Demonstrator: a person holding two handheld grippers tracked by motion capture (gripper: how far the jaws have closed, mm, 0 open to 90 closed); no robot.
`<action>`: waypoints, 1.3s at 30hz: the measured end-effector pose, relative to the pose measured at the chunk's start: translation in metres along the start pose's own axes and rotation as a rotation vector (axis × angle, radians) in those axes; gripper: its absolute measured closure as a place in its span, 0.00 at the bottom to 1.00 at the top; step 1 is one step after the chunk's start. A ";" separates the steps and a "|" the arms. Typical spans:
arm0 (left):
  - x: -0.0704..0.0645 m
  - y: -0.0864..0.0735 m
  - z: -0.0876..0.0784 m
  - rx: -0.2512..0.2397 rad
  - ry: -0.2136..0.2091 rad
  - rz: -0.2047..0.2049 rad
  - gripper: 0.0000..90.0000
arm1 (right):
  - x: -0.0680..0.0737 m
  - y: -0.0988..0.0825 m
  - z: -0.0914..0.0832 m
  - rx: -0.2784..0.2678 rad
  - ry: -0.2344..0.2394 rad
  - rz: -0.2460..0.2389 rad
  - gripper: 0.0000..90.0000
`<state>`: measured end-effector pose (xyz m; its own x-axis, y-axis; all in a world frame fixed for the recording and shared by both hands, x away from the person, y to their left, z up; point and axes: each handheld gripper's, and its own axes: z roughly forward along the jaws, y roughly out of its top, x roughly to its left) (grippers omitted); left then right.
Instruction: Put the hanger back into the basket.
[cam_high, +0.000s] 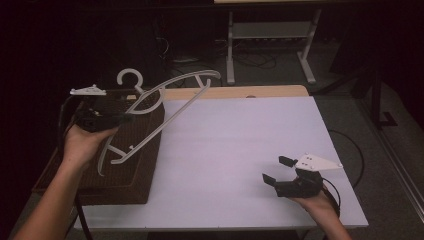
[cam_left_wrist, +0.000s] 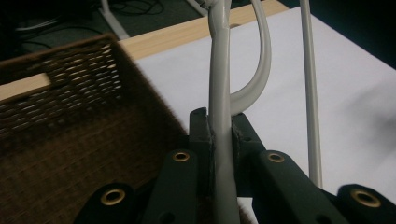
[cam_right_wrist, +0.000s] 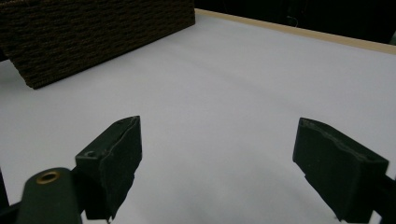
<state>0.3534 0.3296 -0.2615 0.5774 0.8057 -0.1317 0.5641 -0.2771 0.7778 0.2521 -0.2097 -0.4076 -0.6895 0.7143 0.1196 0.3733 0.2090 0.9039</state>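
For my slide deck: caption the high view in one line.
Left gripper lifts a white hanger above the wicker basket; right gripper rests open.

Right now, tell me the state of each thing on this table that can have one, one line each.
hanger: lifted off the table, tilted over the basket, clamped in the left gripper.
left gripper: shut on the hanger's bar.
right gripper: open, nothing between its jaws, low over the white table top.
basket: upright at the table's left edge; what it holds cannot be told.
table: white top bare between the basket and the right gripper.
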 end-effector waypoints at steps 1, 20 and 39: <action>0.003 -0.002 -0.003 -0.004 0.008 -0.008 0.91 | 0.000 0.000 0.000 0.000 0.000 0.000 0.17; 0.071 -0.041 -0.049 0.015 0.157 -0.053 0.91 | -0.001 -0.001 0.001 0.001 -0.010 0.020 0.17; 0.113 -0.075 -0.059 0.065 0.248 -0.071 0.91 | -0.001 -0.001 0.004 0.007 -0.015 0.019 0.17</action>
<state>0.3411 0.4721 -0.2984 0.3770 0.9259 -0.0238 0.6394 -0.2416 0.7300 0.2550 -0.2084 -0.4107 -0.6727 0.7283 0.1306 0.3905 0.1995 0.8987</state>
